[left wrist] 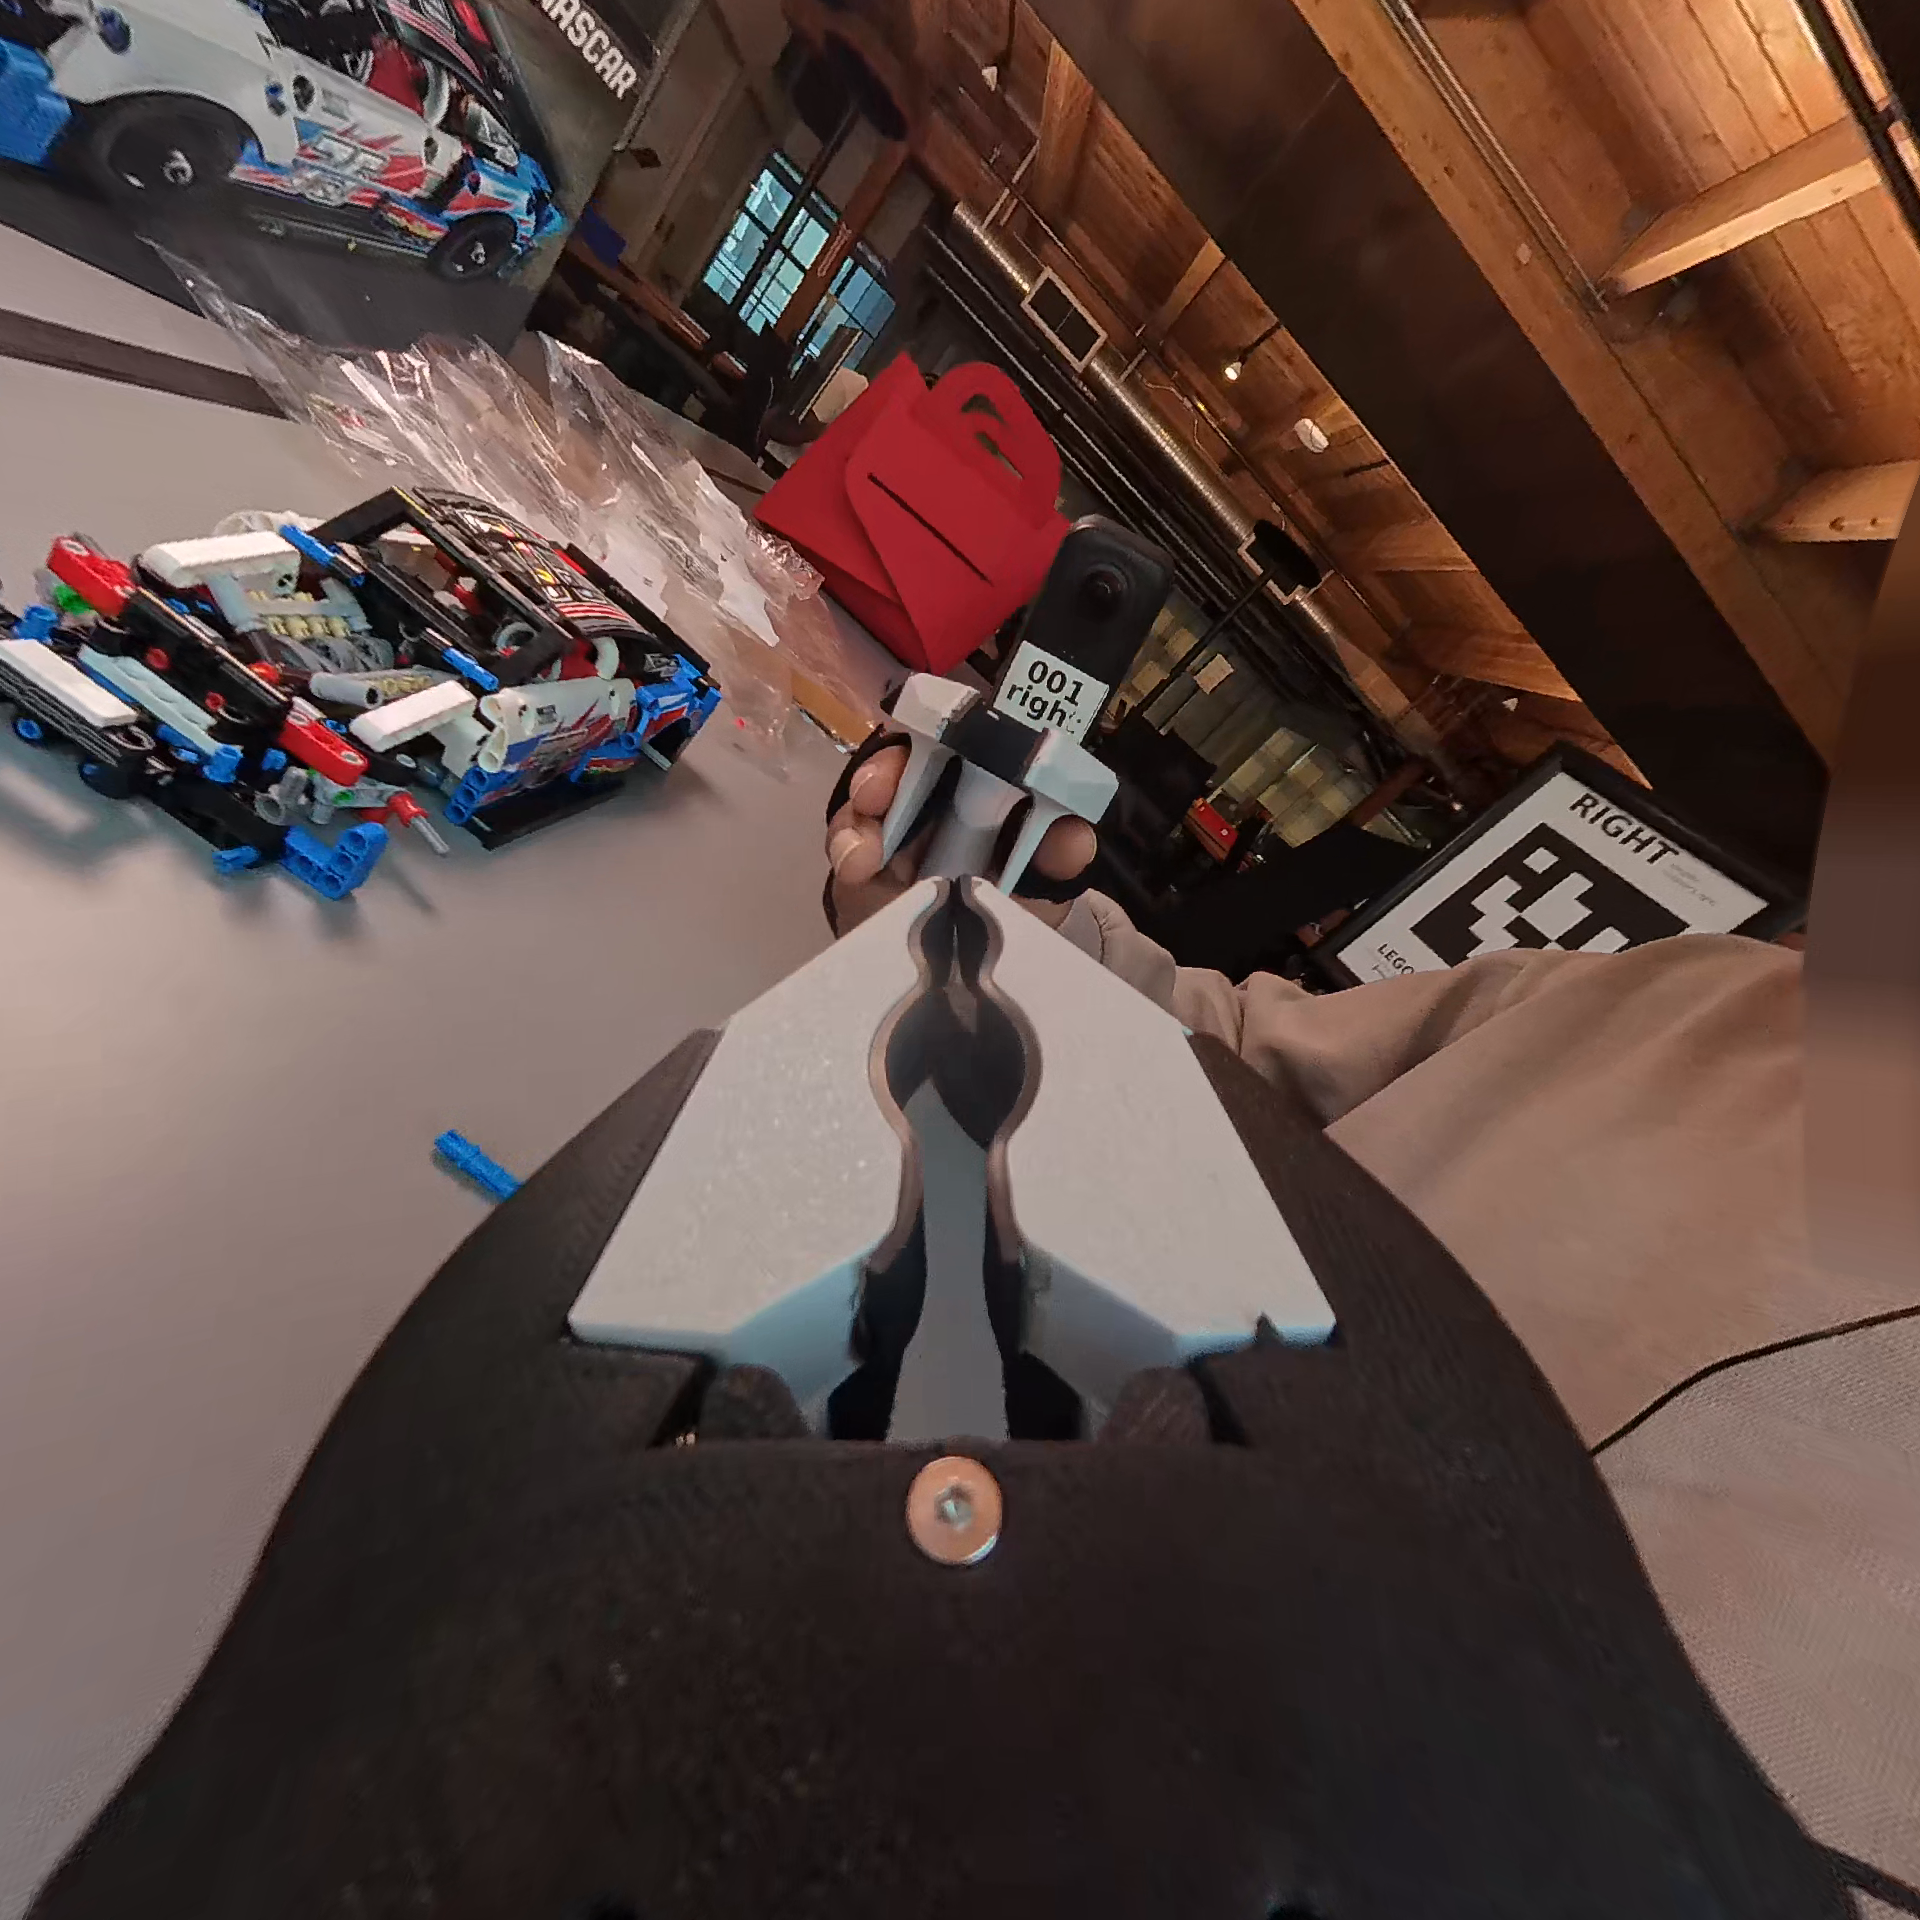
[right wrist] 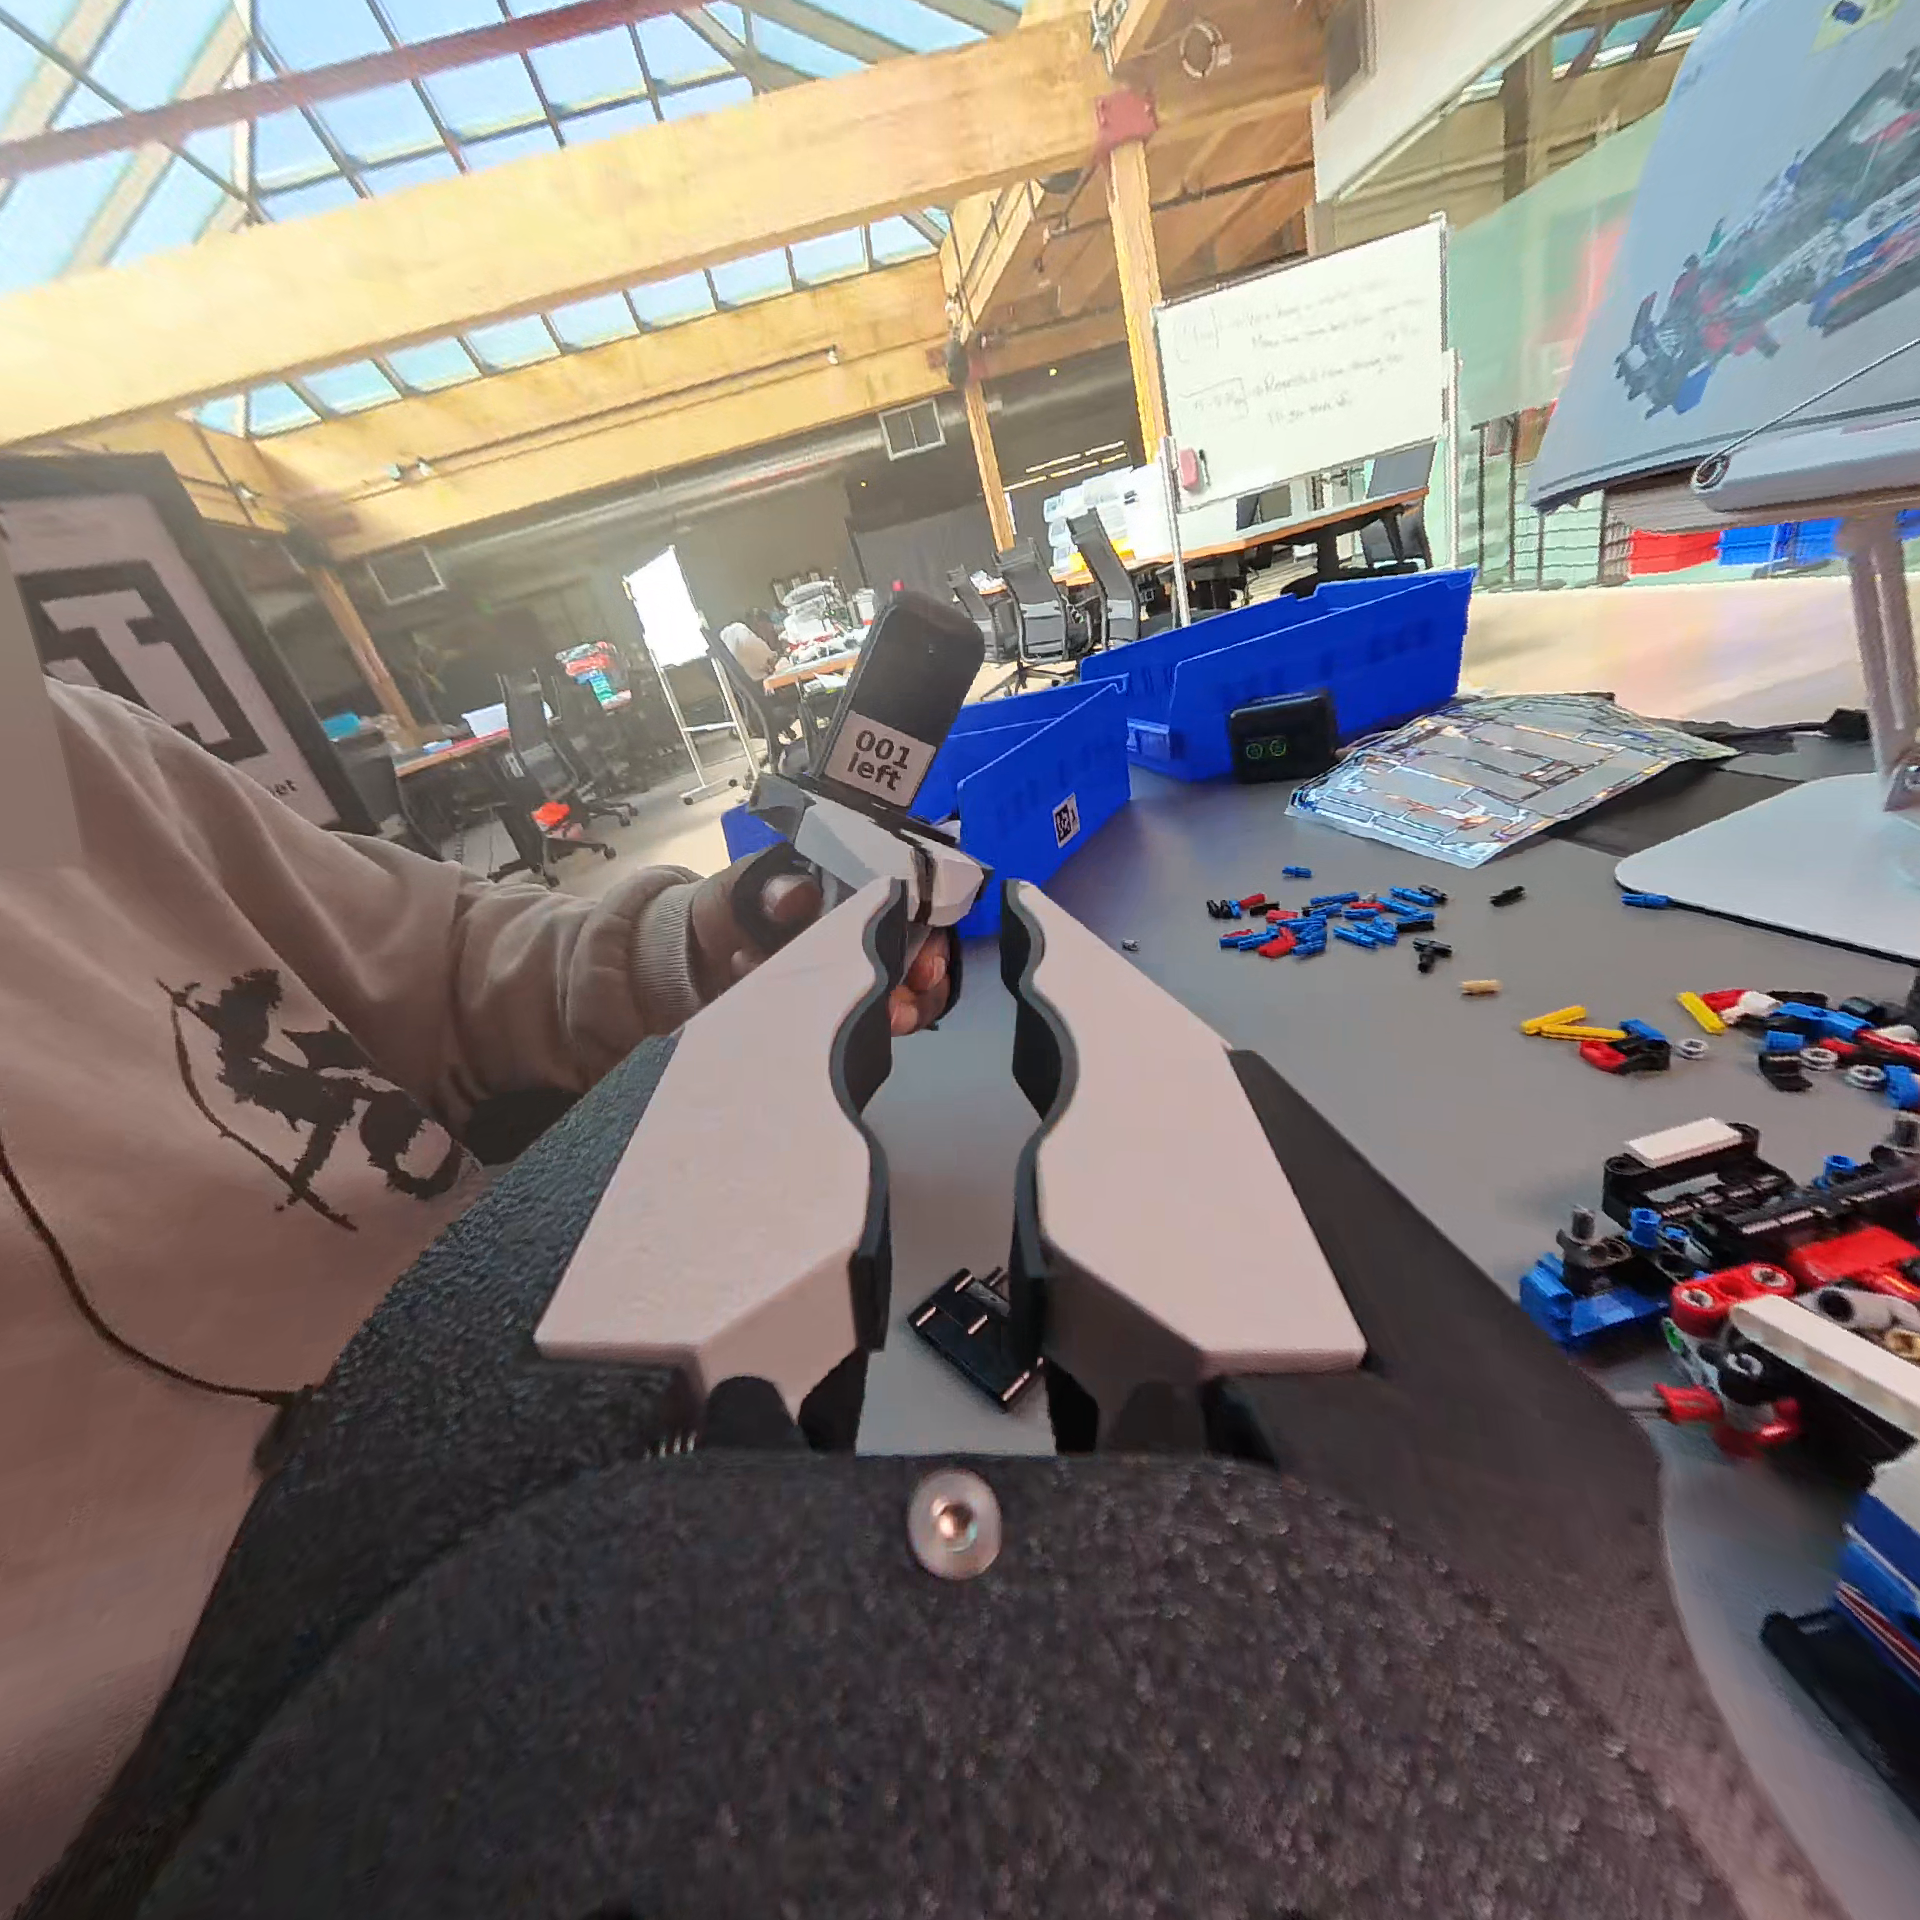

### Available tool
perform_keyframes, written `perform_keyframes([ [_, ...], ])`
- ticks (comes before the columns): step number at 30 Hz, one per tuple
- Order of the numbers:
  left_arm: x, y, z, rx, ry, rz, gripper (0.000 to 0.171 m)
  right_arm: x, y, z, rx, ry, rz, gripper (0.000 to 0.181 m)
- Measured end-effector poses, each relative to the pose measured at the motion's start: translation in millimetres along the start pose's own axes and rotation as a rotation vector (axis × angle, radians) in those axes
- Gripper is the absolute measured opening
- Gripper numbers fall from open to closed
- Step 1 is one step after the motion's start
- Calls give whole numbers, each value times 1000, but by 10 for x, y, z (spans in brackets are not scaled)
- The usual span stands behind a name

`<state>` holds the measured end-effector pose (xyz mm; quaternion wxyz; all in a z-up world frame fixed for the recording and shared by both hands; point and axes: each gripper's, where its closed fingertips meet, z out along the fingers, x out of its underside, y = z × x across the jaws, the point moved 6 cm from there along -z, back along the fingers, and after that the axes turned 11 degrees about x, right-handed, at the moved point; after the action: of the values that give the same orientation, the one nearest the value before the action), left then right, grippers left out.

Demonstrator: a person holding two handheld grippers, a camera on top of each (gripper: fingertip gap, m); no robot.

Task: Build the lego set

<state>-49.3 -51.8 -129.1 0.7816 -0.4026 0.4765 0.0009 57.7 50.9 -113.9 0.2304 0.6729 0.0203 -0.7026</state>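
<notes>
The partly built lego car (left wrist: 343,675), black, white, blue and red, sits on the grey table at the left of the left wrist view, and at the right edge of the right wrist view (right wrist: 1766,1278). My left gripper (left wrist: 956,888) is shut with nothing visible between its tips, raised above the table. My right gripper (right wrist: 948,896) is open and empty. A small black lego piece (right wrist: 977,1335) lies on the table, seen through the gap between its fingers. Each gripper faces the other: the right one (left wrist: 977,790) and the left one (right wrist: 873,831) show held in hands.
A blue pin (left wrist: 473,1158) lies alone near my left gripper. Loose small parts (right wrist: 1330,925) and bigger pieces (right wrist: 1766,1039) are spread on the table. Blue bins (right wrist: 1247,675), a sticker sheet (right wrist: 1496,769), a booklet stand (right wrist: 1787,862), clear bags (left wrist: 540,447), a red carton (left wrist: 935,520). The left gripper's tips are roughly 5 centimetres from the right gripper's. Left tips and right tips are each some 20 centimetres from the partly built lego car (left wrist: 343,675).
</notes>
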Motion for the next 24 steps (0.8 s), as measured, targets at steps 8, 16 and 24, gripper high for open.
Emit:
perform_keyframes([
  [8, 69, 0, 169, 92, -158, -336, 20, 112, 198, 79, 243, -3, -751, 13],
  [16, 92, 48, 150, 61, -184, -368, 13, 166, 325, 134, 312, -15, -1070, 12],
  [24, 105, 81, 143, 29, -178, -356, 0, 226, 344, 159, 337, 14, -1209, 14],
])
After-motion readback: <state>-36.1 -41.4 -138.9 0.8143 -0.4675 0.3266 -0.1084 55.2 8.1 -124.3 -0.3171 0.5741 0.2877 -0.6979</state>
